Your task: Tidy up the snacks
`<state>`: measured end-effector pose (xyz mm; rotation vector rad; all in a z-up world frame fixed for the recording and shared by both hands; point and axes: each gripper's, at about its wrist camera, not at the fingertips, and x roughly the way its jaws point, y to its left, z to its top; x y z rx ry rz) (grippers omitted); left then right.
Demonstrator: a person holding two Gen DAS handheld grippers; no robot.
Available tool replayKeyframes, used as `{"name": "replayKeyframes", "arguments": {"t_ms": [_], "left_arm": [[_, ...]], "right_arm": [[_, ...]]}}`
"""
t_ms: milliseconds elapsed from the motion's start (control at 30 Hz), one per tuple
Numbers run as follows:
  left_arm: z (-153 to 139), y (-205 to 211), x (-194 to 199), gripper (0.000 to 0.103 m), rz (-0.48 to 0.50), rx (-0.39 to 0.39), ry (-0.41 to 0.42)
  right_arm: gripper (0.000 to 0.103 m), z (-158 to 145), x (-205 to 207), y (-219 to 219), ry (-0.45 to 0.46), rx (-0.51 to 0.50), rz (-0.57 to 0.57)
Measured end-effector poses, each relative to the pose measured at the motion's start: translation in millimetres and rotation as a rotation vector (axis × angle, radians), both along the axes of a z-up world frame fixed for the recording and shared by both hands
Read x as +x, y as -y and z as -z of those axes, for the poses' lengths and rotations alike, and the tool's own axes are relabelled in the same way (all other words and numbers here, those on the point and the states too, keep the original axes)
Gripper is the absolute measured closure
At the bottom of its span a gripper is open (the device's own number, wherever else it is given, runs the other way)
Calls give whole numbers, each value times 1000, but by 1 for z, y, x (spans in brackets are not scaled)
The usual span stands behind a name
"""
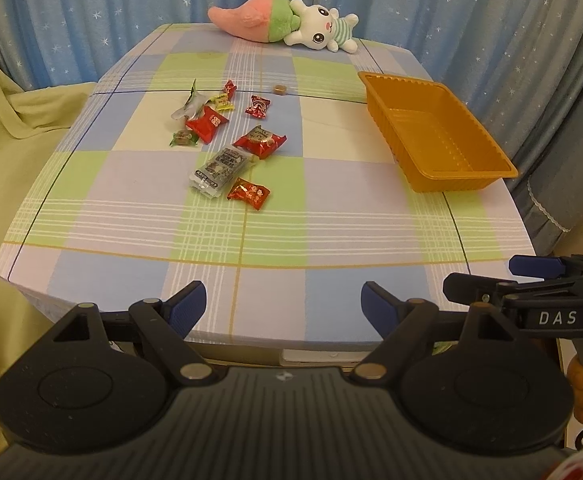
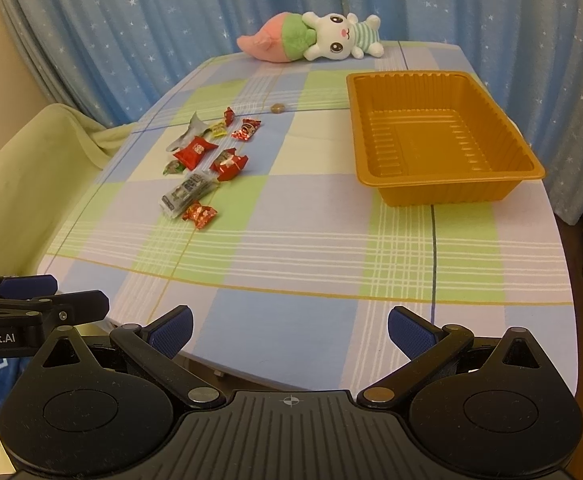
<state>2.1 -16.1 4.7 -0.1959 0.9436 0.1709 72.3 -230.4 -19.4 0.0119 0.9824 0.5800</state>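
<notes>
Starry blue curtains (image 1: 91, 20), perhaps a sofa (image 1: 7, 128)

snacks (image 1: 227, 140) lie scattered flat on the left half of my table: several red wrappers, one grey foil sachet (image 1: 219, 167), one silver-green packet (image 1: 189, 106), small yellow and green candies, one brown sweet (image 1: 279, 88) set apart. orange ribbed tray (image 2: 443, 184) sits upright, well apart, to the right.
</notes>
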Motion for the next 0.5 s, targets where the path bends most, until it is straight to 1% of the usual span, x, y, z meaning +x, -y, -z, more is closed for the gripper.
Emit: {"name": "replayKeyframes", "arguments": {"t_ms": [300, 500], "left_arm": [[1, 6, 1, 20, -24, 6, 3], [3, 1, -2, 19, -61, -1, 1]], "right_arm": [[0, 1, 6, 6, 0, 5, -10], [0, 6, 8, 11, 9, 5, -22]]}}
